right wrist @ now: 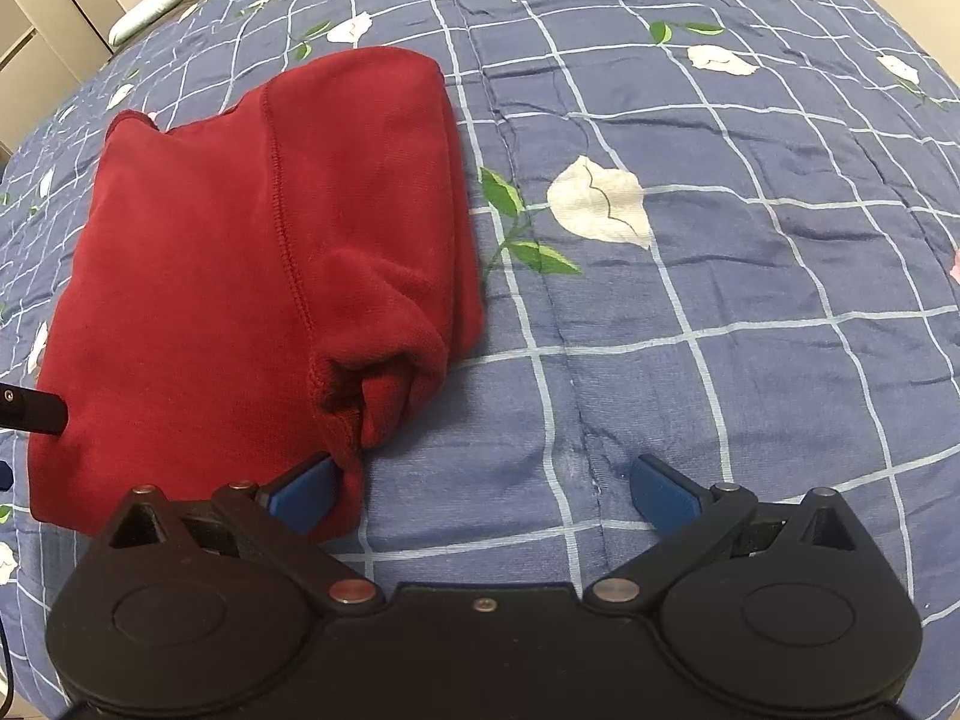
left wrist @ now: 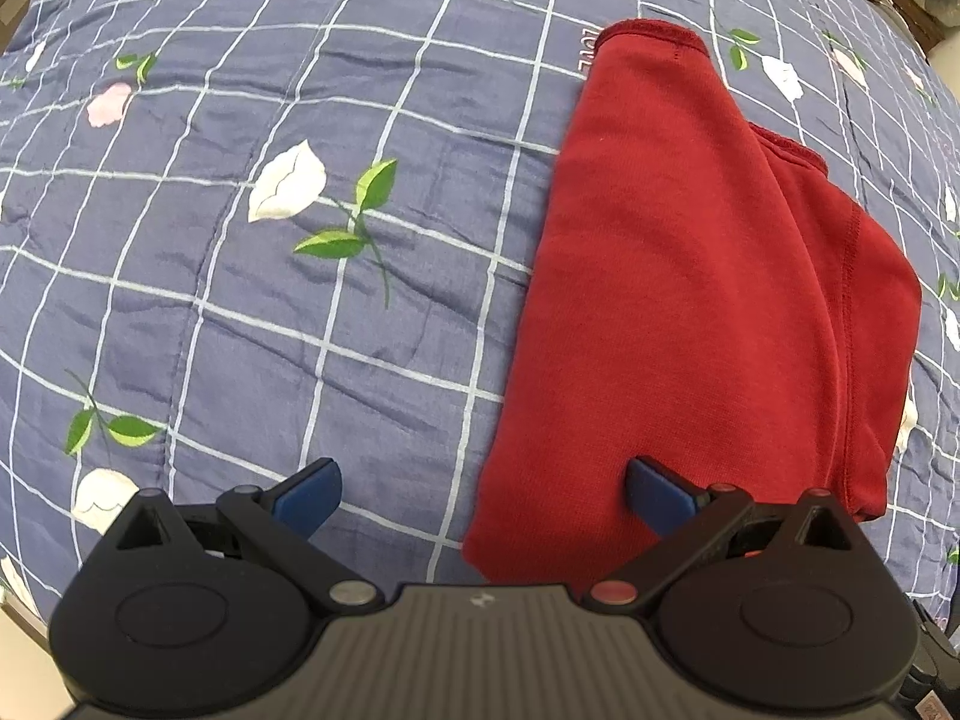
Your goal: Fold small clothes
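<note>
Big picture first: a blue quilt [left wrist: 252, 312] with a white grid and a print of white and pink flowers fills both views, lightly wrinkled and spread flat across a bed. Right on top of it lies the star of this one, the red garment [left wrist: 678, 300], folded into a compact oblong bundle. From the left wrist view you can see its long smooth fold edge running down the left side of the bundle, with layered edges and a stitched seam stacked along the right. From the right wrist view the same red garment [right wrist: 240, 252] shows a seam running down its top face, and the near right corner is bunched and puckered.

Now the tools. The left gripper [left wrist: 483, 495] sits at the near end of the garment, jaws spread wide and empty; one blue pad [left wrist: 657, 495] sits over the red cloth, the other is out over bare quilt beside the bundle. The right gripper [right wrist: 483, 492] is also spread wide, gripping nothing; its left pad is tucked right against the garment's near right corner, apparently touching the cloth, while its other pad hangs over open quilt.

Far beyond the garment, at the quilt's top edge in the right wrist view, a pale pillow [right wrist: 162, 3] peeks in.
</note>
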A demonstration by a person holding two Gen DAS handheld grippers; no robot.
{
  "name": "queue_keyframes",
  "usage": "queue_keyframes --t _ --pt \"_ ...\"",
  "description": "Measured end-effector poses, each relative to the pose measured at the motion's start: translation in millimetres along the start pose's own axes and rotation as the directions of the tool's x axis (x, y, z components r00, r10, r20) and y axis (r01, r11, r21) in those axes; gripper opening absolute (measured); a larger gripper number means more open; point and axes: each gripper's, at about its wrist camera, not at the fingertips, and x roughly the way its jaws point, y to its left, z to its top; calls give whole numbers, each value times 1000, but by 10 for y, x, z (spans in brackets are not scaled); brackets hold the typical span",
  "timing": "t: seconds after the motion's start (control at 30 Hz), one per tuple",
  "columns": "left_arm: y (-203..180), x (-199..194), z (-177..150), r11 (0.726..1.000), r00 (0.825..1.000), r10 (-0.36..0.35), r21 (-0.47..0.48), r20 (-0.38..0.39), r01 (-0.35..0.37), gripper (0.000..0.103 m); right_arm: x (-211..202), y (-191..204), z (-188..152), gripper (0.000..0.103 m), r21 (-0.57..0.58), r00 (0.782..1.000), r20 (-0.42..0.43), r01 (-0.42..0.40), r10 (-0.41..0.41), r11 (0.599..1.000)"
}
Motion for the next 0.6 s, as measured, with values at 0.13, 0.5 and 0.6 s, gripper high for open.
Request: queue_keyframes --t 0.13,0.5,0.6 --pt "45 12 -7 1000 1000 -14 -14 -15 14 103 -8 1 -21 103 1 1000 8 -2 2 1000" --pt "11 -107 52 1000 1000 1 15 -5 -1 103 5 -31 17 103 -4 1000 -14 -20 20 1000" --pt "-3 -178 86 999 1000 -15 40 18 14 103 12 -40 46 103 -8 999 -34 -29 29 1000"
